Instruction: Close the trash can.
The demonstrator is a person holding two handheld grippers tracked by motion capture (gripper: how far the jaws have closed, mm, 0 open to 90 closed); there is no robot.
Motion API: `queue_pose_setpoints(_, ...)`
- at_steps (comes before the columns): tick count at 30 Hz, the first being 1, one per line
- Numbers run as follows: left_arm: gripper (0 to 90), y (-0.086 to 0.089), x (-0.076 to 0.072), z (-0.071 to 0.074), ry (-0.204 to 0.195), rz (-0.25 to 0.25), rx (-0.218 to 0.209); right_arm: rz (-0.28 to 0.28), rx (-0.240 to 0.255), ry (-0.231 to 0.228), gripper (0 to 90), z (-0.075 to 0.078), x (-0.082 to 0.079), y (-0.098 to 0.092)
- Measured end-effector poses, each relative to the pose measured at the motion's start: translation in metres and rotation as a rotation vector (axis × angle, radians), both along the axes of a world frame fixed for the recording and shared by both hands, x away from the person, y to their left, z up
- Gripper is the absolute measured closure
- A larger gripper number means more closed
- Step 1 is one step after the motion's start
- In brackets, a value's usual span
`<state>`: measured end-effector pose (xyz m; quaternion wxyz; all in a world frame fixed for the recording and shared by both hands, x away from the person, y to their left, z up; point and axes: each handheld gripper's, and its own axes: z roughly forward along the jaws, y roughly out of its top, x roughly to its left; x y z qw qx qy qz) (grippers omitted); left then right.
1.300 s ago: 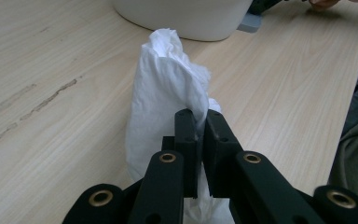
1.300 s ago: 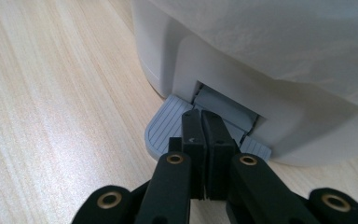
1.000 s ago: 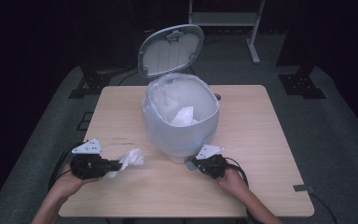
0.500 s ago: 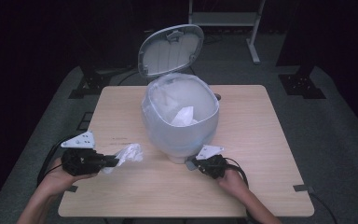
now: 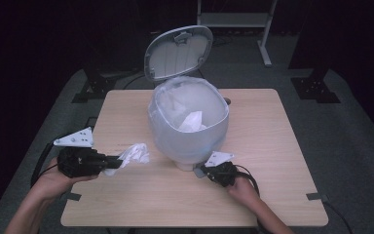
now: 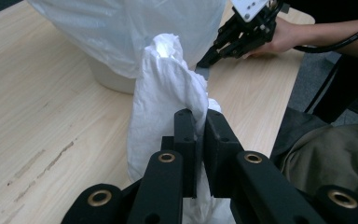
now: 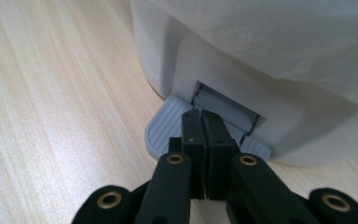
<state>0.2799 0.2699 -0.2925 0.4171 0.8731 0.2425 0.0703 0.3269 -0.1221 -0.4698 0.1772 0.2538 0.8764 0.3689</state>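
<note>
left hand-held gripper [image 6: 196, 126]: clamped on crumpled tissue [image 6: 168, 88] | right hand-held gripper [image 7: 201, 126]: closed, pressing bin pedal [image 7: 165, 128]

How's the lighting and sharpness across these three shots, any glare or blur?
High view: the light wooden table is lit, its surroundings nearly black, slightly soft. Left gripper view: the crumpled white tissue is sharp and bright at its top, with no real glare. Right gripper view: soft sheen on the wood, grey ribbed pedal crisp, near black jaws slightly blurred.

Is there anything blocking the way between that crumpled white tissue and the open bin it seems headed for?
Nothing visible does. The left hand-held gripper holds the crumpled tissue beside the bin. The lid stands open, and the right hand-held gripper rests on the pedal. The bin's bag-lined mouth is unobstructed.
</note>
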Motion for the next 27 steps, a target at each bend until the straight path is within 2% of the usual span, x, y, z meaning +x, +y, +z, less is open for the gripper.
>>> queue_pose_setpoints(2, 84.8, -0.001, 0.000, 0.003, 0.001, -0.006, -0.001, 0.001, 0.000, -0.002, 88.3, 0.000, 0.000, 0.000)
queue_pose_setpoints(6, 84.9, -0.001, 0.001, 0.009, 0.009, -0.018, -0.043, 0.000, 0.001, -0.003, 88.3, 0.000, 0.000, 0.000)
queue_pose_setpoints(19, 84.8, -0.004, 0.007, 0.031, -0.009, -0.030, -0.021, 0.002, 0.002, 0.000, 88.3, 0.000, 0.000, 0.000)
queue_pose_setpoints(27, 84.7, -0.007, 0.014, 0.042, -0.014, -0.031, -0.023, 0.003, 0.001, 0.001, 88.3, 0.000, 0.000, 0.000)
